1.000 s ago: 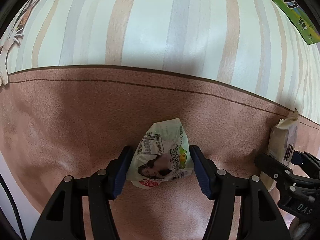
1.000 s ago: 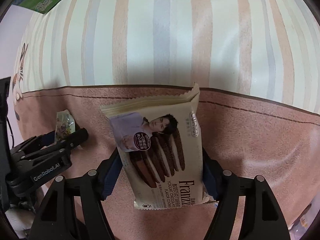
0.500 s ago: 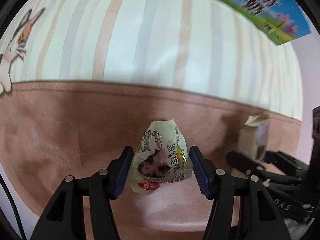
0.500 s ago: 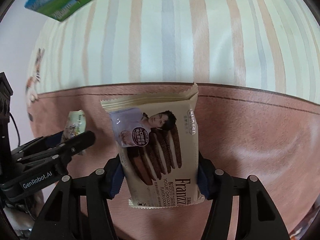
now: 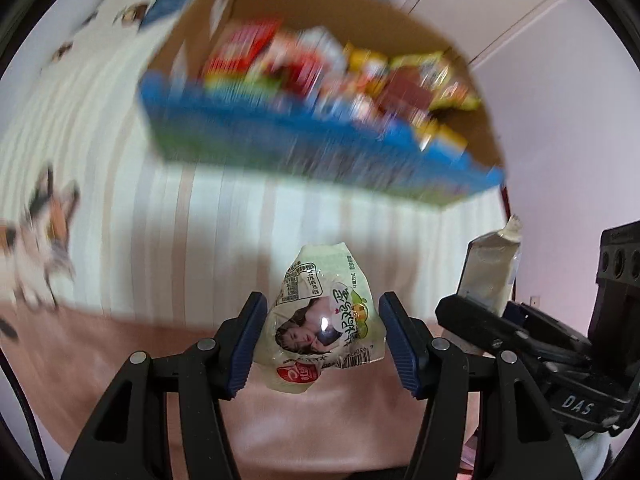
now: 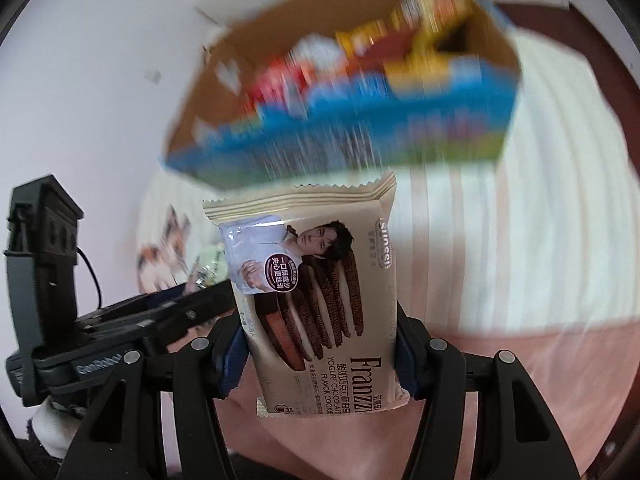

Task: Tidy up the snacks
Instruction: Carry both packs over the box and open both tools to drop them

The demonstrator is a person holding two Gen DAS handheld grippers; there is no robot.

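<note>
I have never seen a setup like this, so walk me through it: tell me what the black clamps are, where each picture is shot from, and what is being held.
There is no robot here. A person holds a two-finger clamp in each hand, and a fisheye camera on each clamp looks forward along its fingers, hence the round, bent pictures.

In the left camera's picture, the left gripper is shut on a small pale green snack packet. The other clamp shows at its right edge.

In the right camera's picture, the right gripper is shut on a beige pack of chocolate cookies; its jaws have just been closing on it.

Ahead of both stands an open cardboard box with blue printed sides, full of colourful snacks, blurred by motion. It rests on a striped cloth, with a pinkish-brown surface nearer the cameras.
</note>
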